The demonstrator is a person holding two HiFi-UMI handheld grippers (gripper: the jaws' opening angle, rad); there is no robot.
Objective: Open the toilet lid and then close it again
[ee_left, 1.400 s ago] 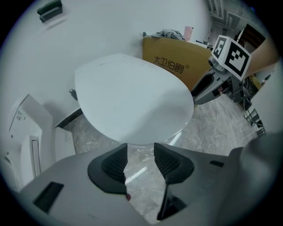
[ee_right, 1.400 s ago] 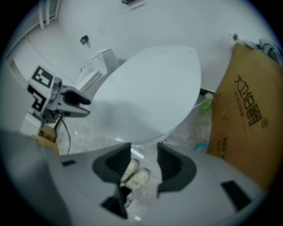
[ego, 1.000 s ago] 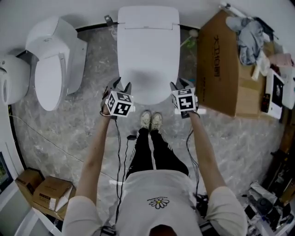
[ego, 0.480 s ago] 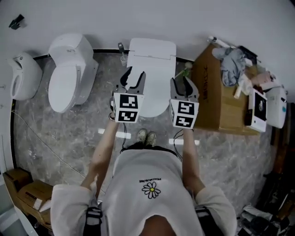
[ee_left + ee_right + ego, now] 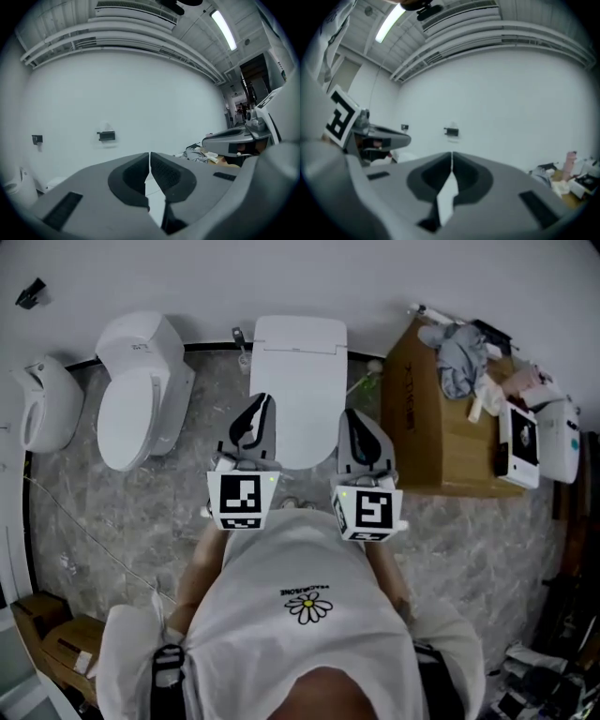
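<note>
The white toilet stands in the middle of the head view, against the wall, with its lid down flat. Both grippers are held high above its front edge and touch nothing. My left gripper points level at the white wall; its jaws have just closed and meet tip to tip with nothing between them. My right gripper is beside it at the same height, and its jaws have likewise just closed on nothing.
A second white toilet and another white fixture stand to the left. A large cardboard box with cloth and small items on top is to the right. Small boxes lie at the lower left. A dark bracket hangs on the wall.
Both grippers have risen from the lid's front edge, up towards the head camera, and turned level. Their jaws, open before, are now shut. The lid stays down.
</note>
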